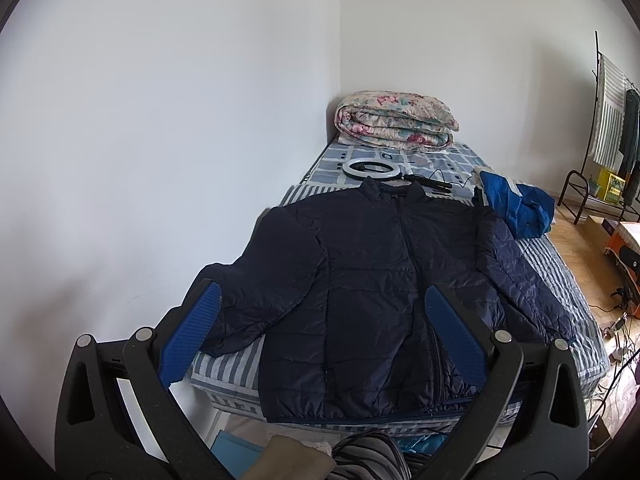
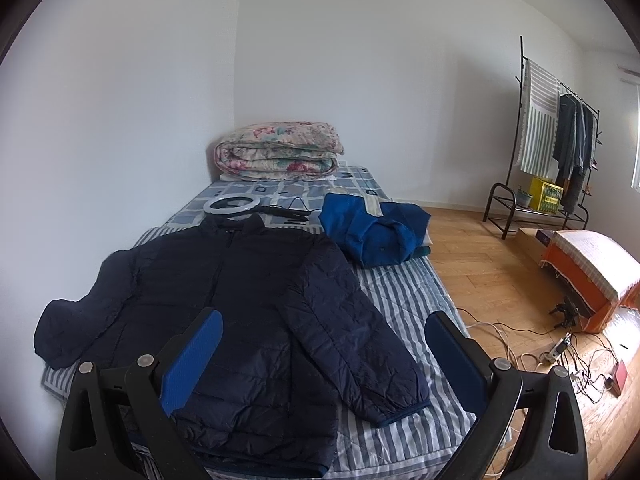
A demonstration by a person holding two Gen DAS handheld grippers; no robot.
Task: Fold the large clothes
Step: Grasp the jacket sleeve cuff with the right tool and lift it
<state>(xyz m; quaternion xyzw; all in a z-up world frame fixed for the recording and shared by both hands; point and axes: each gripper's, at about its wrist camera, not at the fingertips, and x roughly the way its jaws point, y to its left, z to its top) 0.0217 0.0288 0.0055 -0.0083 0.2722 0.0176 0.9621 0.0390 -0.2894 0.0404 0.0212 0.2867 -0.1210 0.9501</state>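
A dark navy puffer jacket [image 1: 372,276] lies flat, front up, on the striped bed [image 1: 232,368], collar toward the far wall and both sleeves spread out. It also shows in the right wrist view [image 2: 240,300]. My left gripper [image 1: 322,312] is open and empty, held above the jacket's hem at the foot of the bed. My right gripper [image 2: 324,338] is open and empty above the jacket's right sleeve [image 2: 356,344] near the bed's right edge.
A crumpled blue garment [image 2: 376,232] lies on the bed's right side. A ring light [image 2: 228,204] and a folded floral quilt [image 2: 280,152] sit at the head. A clothes rack [image 2: 556,148], an orange-covered box [image 2: 592,276] and floor cables [image 2: 560,356] are to the right.
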